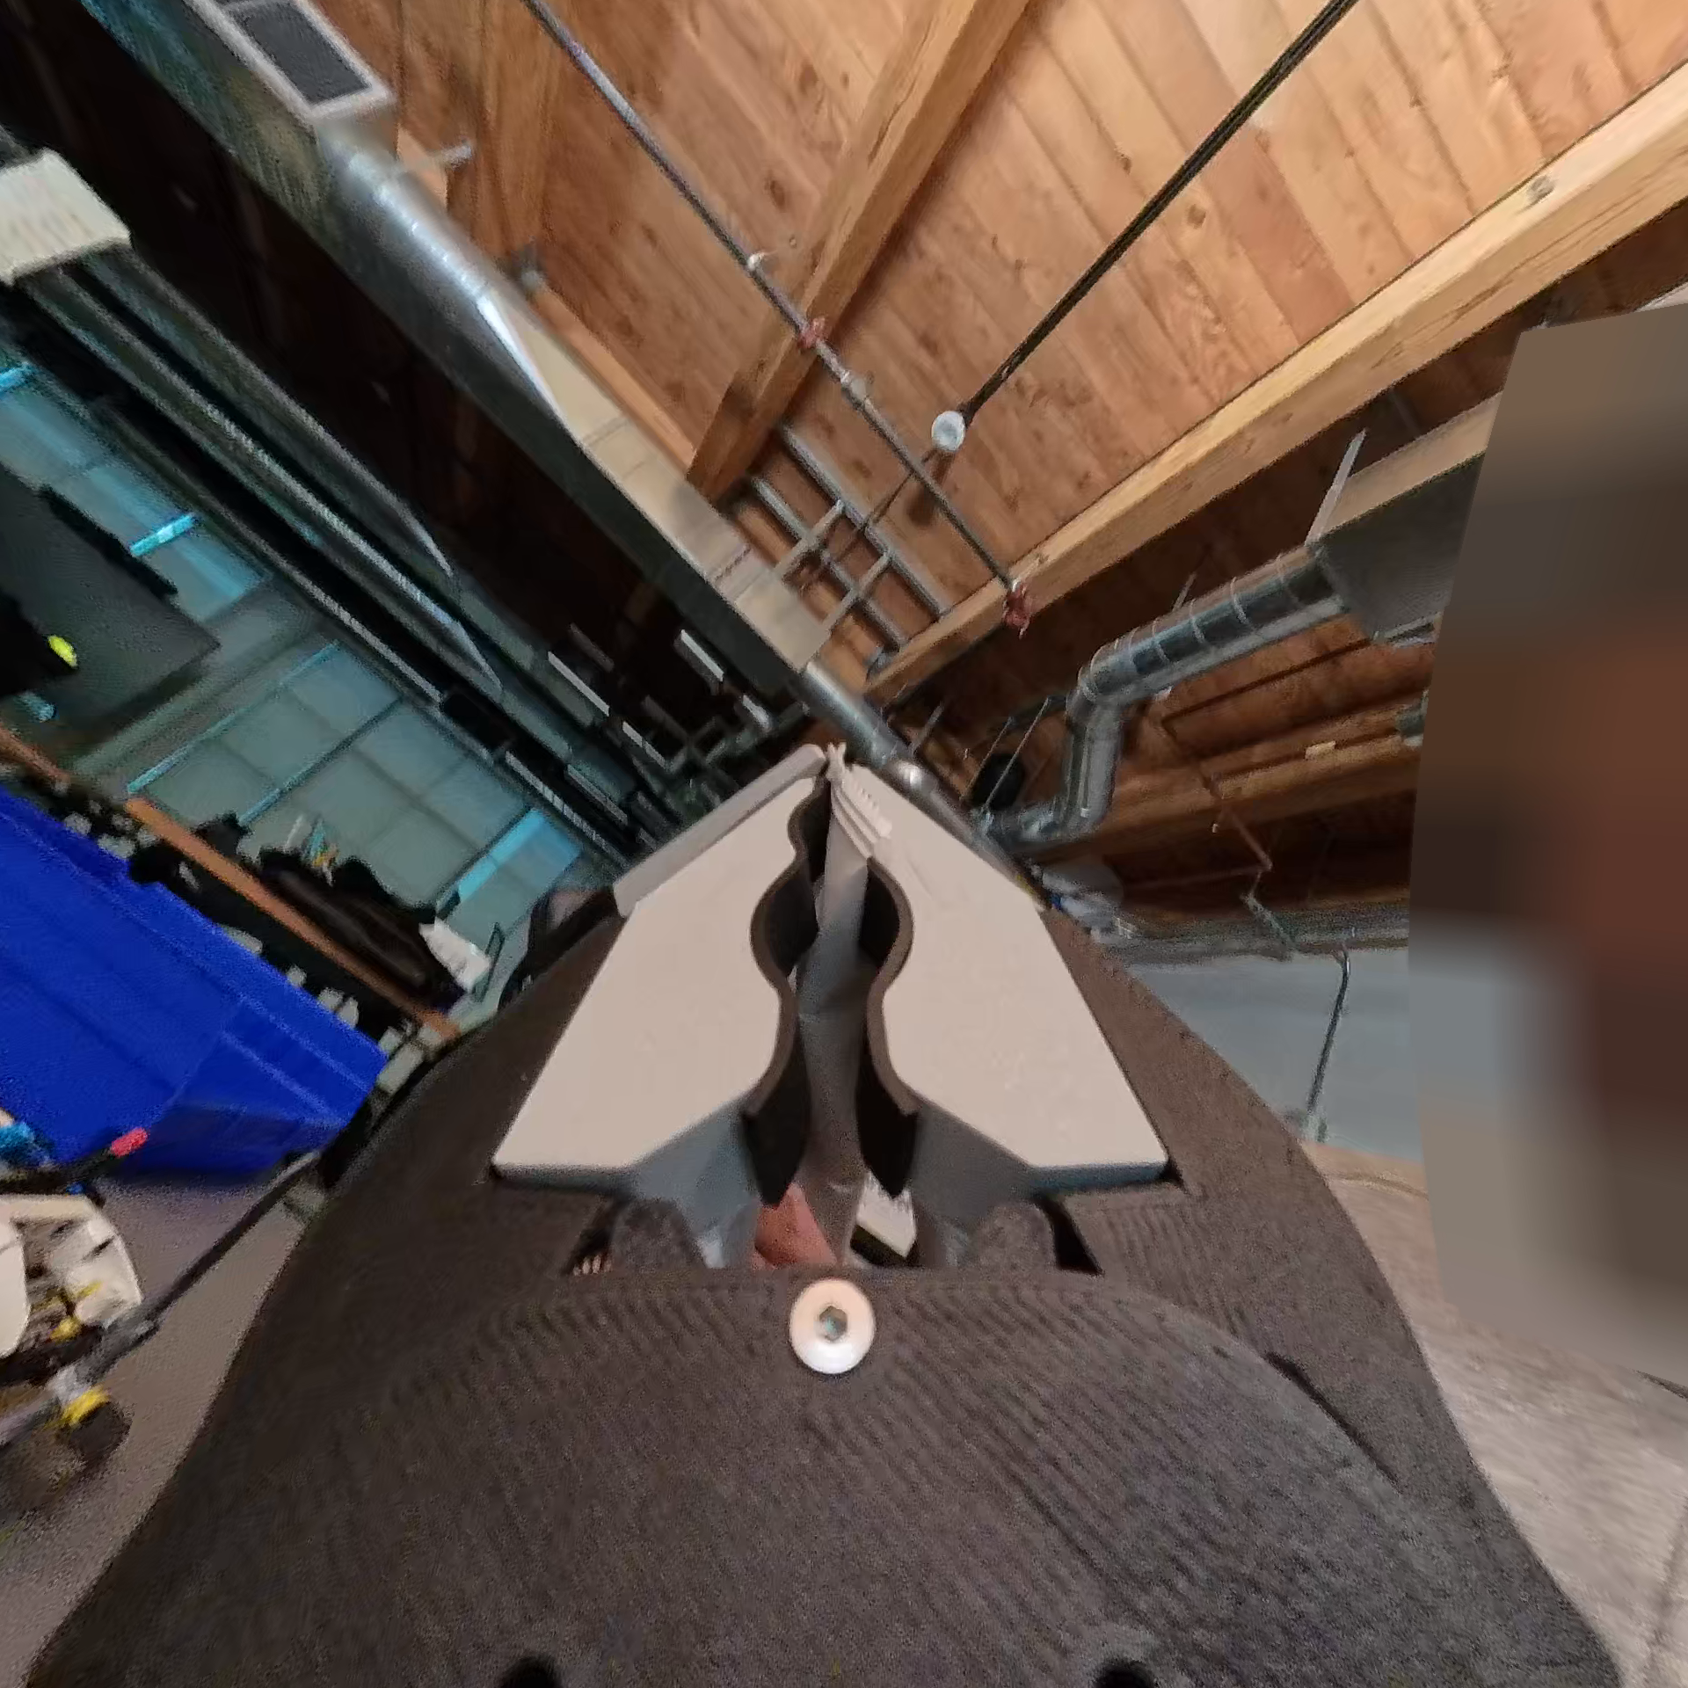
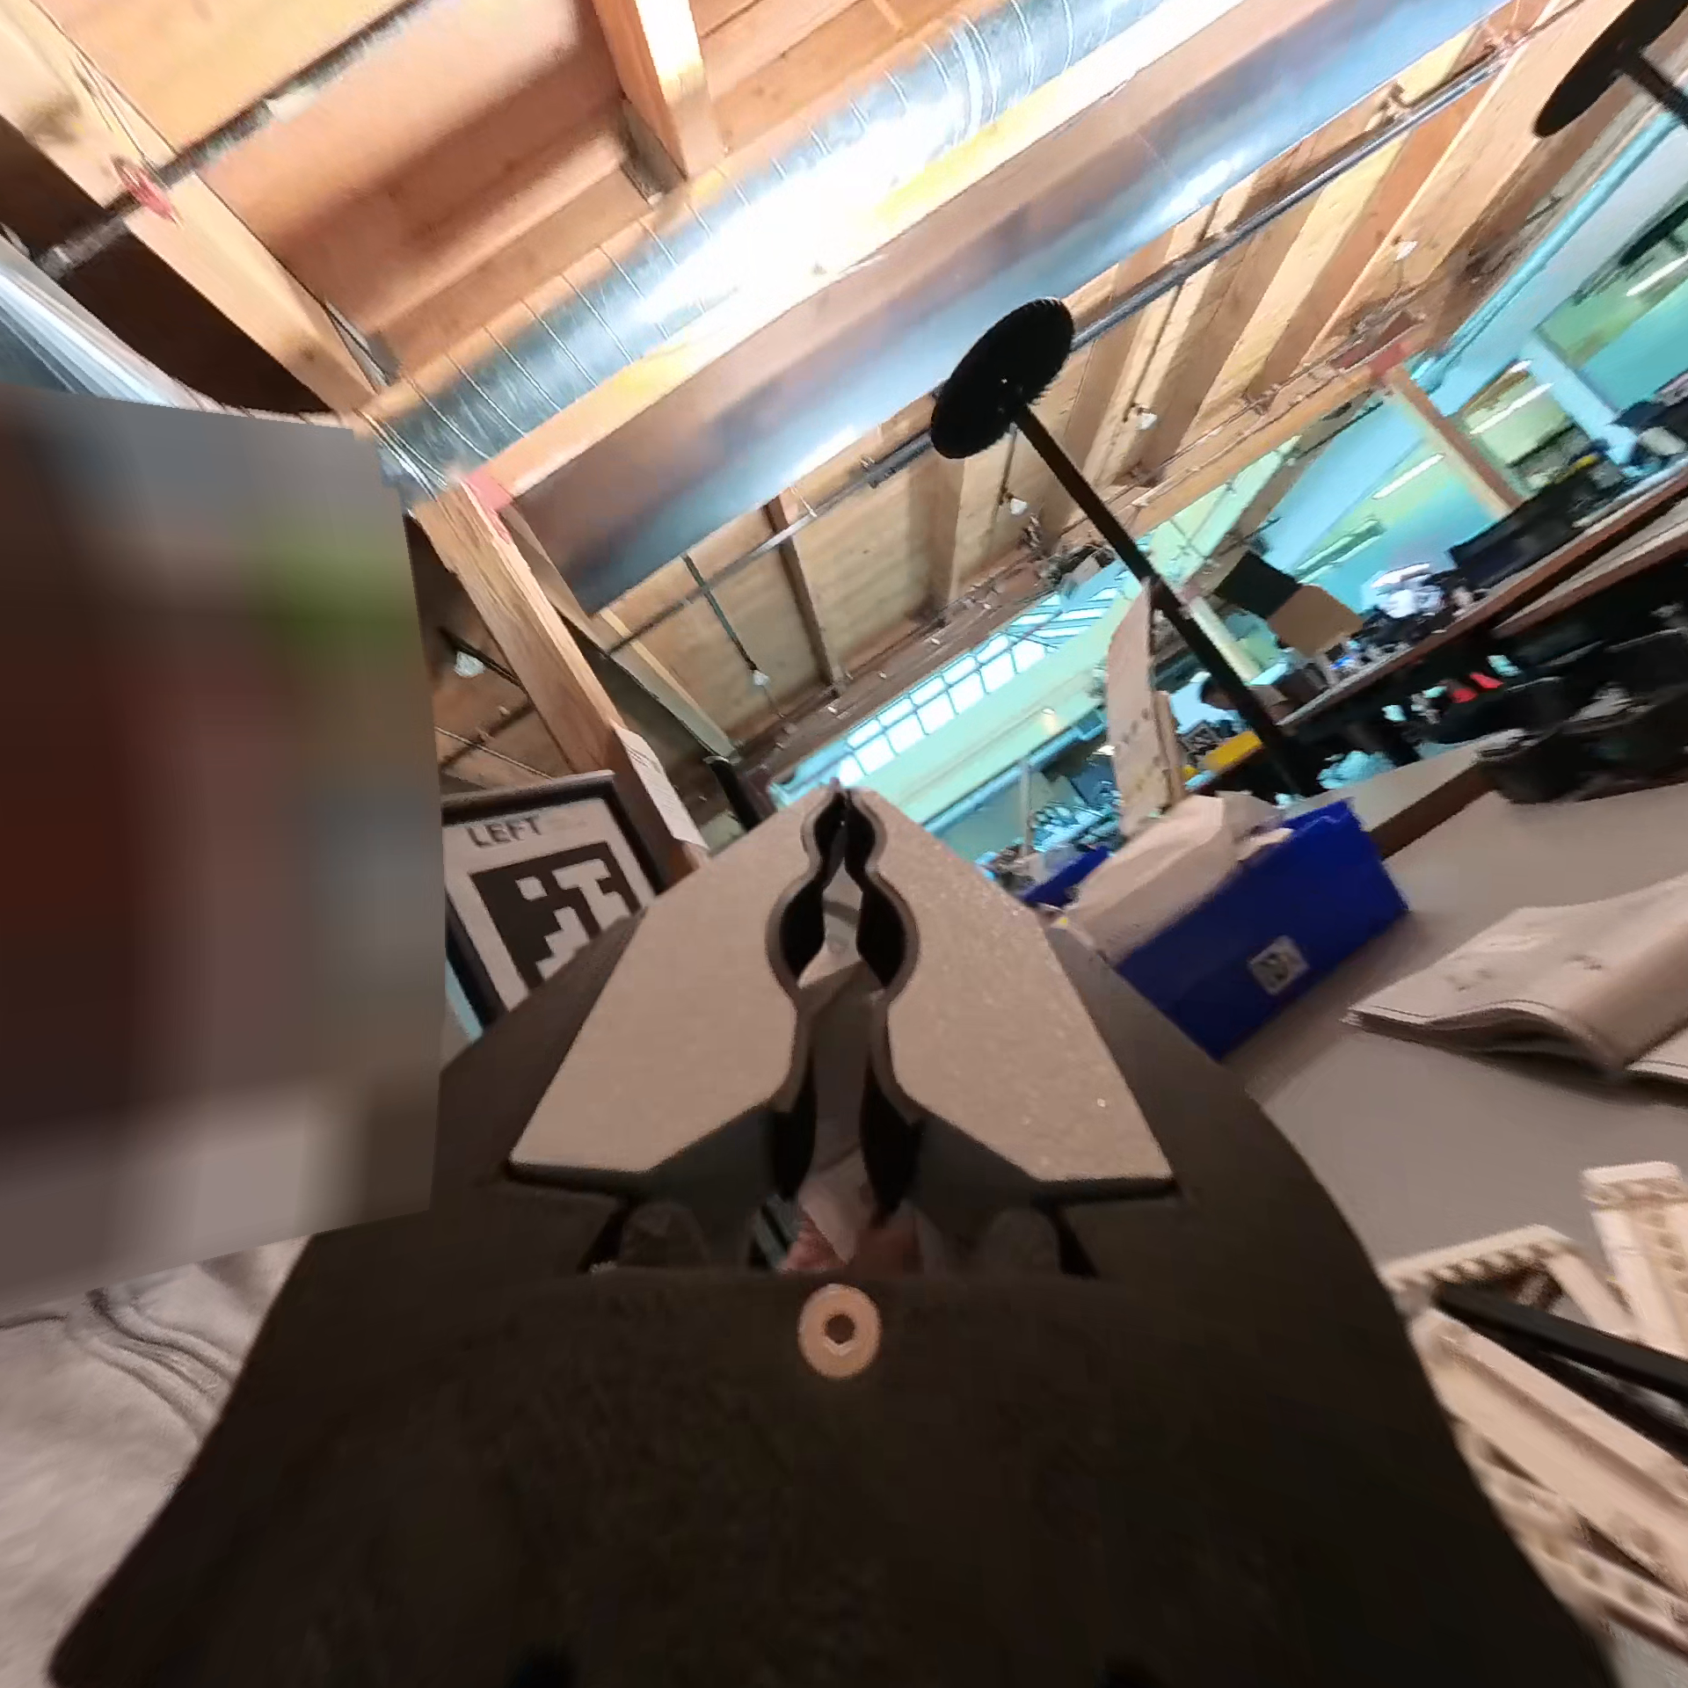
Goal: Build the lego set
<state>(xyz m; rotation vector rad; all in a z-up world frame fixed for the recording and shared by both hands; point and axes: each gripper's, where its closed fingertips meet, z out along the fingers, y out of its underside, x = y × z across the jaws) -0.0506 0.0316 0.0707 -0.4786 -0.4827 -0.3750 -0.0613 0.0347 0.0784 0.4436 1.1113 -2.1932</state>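
With both the left gripper (image 1: 833, 763) and right gripper (image 2: 842, 804) raised ceilingward, jaws closed and seemingly empty, they should lower toward the pale lego frames (image 2: 1553, 1352) on the grey surface (image 2: 1461, 1142).

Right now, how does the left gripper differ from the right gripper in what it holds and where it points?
The left gripper is shut on a thin light grey piece; the right gripper is shut with nothing visible between its fingers. The left gripper aims at the ceiling beams and ducts; the right gripper points lower, with the grey table and blue bin in view. Both are tilted upward.
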